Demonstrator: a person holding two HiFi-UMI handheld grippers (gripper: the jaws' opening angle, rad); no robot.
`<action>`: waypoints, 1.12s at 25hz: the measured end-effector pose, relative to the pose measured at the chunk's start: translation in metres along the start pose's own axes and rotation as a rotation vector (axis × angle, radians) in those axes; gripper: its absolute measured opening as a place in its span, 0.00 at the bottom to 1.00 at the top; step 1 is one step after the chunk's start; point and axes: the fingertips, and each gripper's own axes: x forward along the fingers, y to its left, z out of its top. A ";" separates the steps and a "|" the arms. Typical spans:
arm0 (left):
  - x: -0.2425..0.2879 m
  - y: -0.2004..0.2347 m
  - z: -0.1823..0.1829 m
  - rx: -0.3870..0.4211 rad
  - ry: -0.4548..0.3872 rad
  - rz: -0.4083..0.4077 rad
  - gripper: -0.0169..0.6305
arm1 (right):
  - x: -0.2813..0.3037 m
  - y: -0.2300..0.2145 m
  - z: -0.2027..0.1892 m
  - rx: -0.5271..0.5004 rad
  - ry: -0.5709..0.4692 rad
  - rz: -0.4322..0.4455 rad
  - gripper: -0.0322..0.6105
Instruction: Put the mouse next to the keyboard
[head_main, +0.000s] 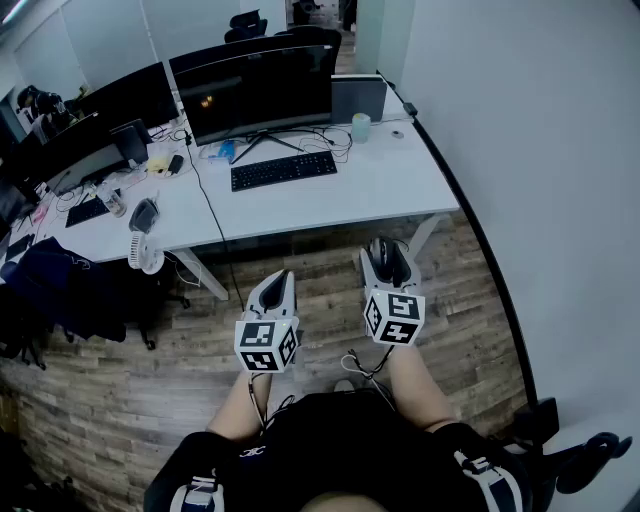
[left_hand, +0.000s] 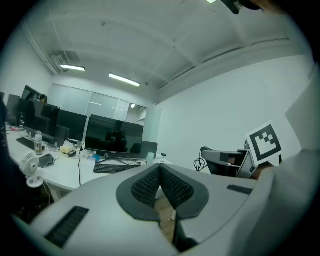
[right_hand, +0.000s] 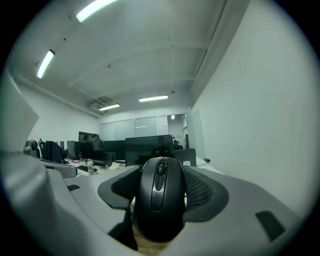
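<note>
The right tool (right_hand: 161, 184) clamps a black mouse (right_hand: 160, 200) between wide-set jaws, which hide its sides. The left tool (left_hand: 160, 169) is closed and empty. The keyboard (head_main: 283, 169) lies well ahead on the desk (head_main: 400, 185).

Office, seen from beside the desks: a person in a black top (head_main: 330, 440) with white trim at the shoulders and short sleeves works with two hand-held tools. The left gripper (head_main: 279, 284) and the right gripper (head_main: 385, 250) are each a smooth, light-grey shell tapering to two jaws. Dark, finely dimpled pads (left_hand: 147, 187) line the jaws' inner faces. Narrow dark ribbed slots (left_hand: 67, 226) are set into the shells' flanks. Behind each shell sits a white marker cube (head_main: 266, 346) printed with black square patterns. Thin cables (head_main: 358, 365), looped, trail from the cubes towards the person's forearms.
</note>
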 end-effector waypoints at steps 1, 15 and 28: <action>-0.004 -0.007 0.002 0.007 -0.005 -0.002 0.05 | -0.007 -0.002 0.002 -0.003 -0.003 0.000 0.49; -0.024 -0.071 0.002 0.052 -0.011 -0.012 0.05 | -0.052 -0.026 0.008 0.028 -0.023 0.008 0.50; 0.031 -0.107 0.004 0.086 -0.024 -0.007 0.05 | -0.028 -0.074 0.016 0.012 -0.045 0.054 0.50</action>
